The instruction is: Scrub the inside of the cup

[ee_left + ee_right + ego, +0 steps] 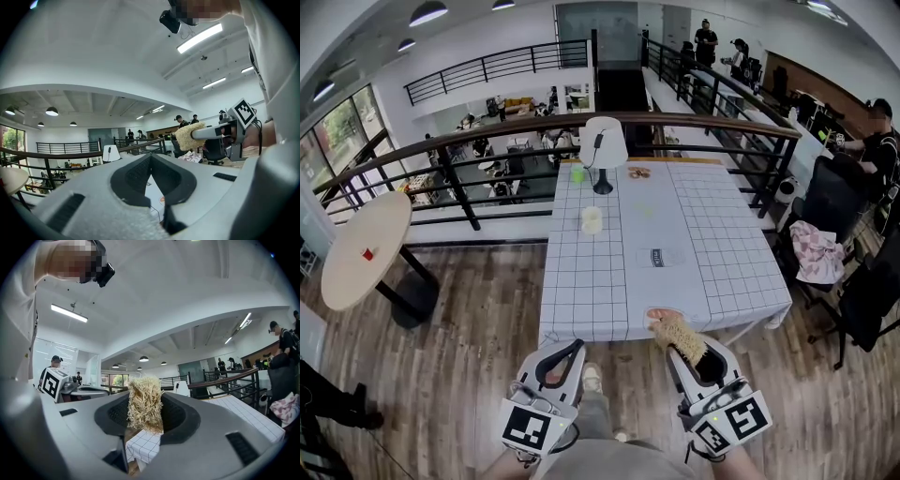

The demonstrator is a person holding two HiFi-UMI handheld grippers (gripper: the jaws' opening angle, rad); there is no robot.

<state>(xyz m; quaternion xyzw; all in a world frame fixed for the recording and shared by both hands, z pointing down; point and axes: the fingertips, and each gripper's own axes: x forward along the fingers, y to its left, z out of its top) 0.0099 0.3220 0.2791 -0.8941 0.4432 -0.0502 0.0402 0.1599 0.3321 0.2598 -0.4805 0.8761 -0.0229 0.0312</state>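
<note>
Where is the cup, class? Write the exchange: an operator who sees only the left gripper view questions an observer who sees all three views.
Operator: Where is the cup? I can't find it.
Observer: The head view shows a pale cup standing on the checked table, in front of the lamp.
Operator: Is my left gripper over the table?
Observer: No. In the head view the left gripper is over the wood floor, short of the table's near edge.
Operator: How is the scrubber held?
Observer: The right gripper view shows the right gripper shut on the scrubber, its fibres sticking out past the jaw tips.
</note>
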